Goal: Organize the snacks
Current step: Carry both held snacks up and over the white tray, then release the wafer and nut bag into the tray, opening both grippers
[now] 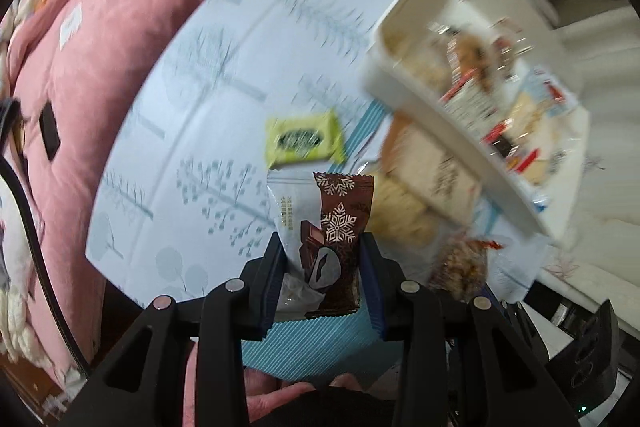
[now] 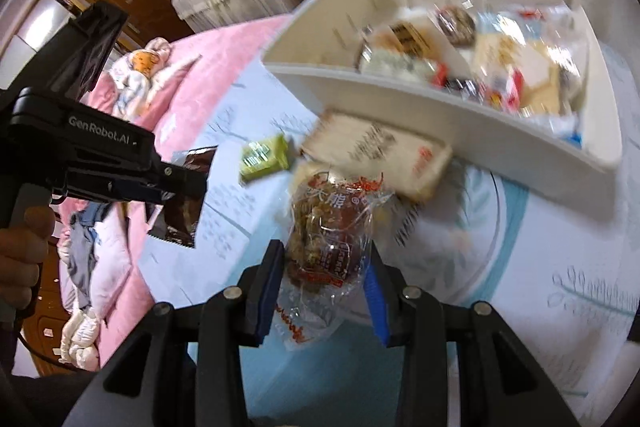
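The left half of the table (image 1: 208, 75) is bare cloth and gives open room. The green packet (image 1: 304, 141) lies alone there. On the right the white box (image 1: 452, 131) stands close, and its near wall blocks the way. Under this wall the pale packets (image 2: 376, 151) crowd the cloth. The pink quilt (image 1: 120, 7) borders the table's left edge.

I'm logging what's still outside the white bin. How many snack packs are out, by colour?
Brown chocolate pack, in the left gripper: 1
Clear nut bar pack, in the right gripper: 1
Green pack: 1
Beige packs beside the bin: 2
Total: 5
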A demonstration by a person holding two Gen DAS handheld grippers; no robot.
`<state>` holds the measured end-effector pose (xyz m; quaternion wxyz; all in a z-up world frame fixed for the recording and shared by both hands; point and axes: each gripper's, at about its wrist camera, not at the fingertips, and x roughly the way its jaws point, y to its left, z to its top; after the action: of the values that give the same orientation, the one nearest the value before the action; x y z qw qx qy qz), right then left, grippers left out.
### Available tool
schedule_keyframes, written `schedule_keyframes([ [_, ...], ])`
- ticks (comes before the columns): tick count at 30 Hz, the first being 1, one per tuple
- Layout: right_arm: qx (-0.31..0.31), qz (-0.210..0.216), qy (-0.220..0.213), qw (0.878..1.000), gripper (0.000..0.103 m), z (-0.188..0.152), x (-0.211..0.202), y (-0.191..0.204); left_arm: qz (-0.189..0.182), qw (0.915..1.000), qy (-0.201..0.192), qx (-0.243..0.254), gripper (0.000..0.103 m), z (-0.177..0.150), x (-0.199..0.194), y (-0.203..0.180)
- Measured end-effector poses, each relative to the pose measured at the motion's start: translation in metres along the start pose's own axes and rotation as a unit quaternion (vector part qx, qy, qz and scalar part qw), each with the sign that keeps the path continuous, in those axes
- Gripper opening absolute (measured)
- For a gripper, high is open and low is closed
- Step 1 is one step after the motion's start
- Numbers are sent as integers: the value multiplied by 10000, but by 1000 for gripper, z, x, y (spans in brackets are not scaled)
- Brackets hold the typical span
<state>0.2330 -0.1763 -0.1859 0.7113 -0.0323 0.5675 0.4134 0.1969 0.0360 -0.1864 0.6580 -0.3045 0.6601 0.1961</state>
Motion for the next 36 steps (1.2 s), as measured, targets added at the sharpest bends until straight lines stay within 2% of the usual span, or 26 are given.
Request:
schedule_keyframes([
  [1, -60, -5, -115, 9999, 39, 7, -5, 4, -6, 10000, -65, 64, 35, 6, -7, 8],
  [7, -195, -71, -660, 9976, 39, 44, -25, 7, 57, 9979, -505, 400, 35, 34, -50, -11],
  [12, -221, -359, -1157, 9924, 39, 69, -55, -4, 1, 9941, -899, 603, 35, 54, -77, -44],
  [16, -175, -722, -1458, 9865, 39, 75, -70, -17, -158, 9903, -1198, 692, 35, 69, -91, -66],
  [21, 135, -1061, -1839, 9771, 40, 70, -83, -38, -436, 9799, -1563, 1161, 37, 79, -103, -93],
  [23, 287, -1117, -1934, 9743, 41, 69, -84, -47, -563, 9772, -1603, 1271, 43, 80, -103, -98],
  [25, 431, -1294, -1986, 9706, 61, 66, -85, -53, -624, 9770, -1569, 1300, 48, 80, -101, -101],
  [26, 479, -1322, -1991, 9698, 65, 65, -86, -55, -633, 9773, -1536, 1314, 49, 80, -100, -101],
  [28, 591, -1288, -1984, 9698, 65, 63, -87, -59, -639, 9777, -1477, 1351, 50, 79, -99, -100],
  [32, 762, -1340, -1914, 9693, 66, 61, -88, -62, -599, 9775, -1420, 1443, 58, 74, -98, -96],
  [36, 994, -1314, -1809, 9696, 66, 56, -88, -62, -651, 9790, -1270, 1453, 60, 66, -92, -85],
])
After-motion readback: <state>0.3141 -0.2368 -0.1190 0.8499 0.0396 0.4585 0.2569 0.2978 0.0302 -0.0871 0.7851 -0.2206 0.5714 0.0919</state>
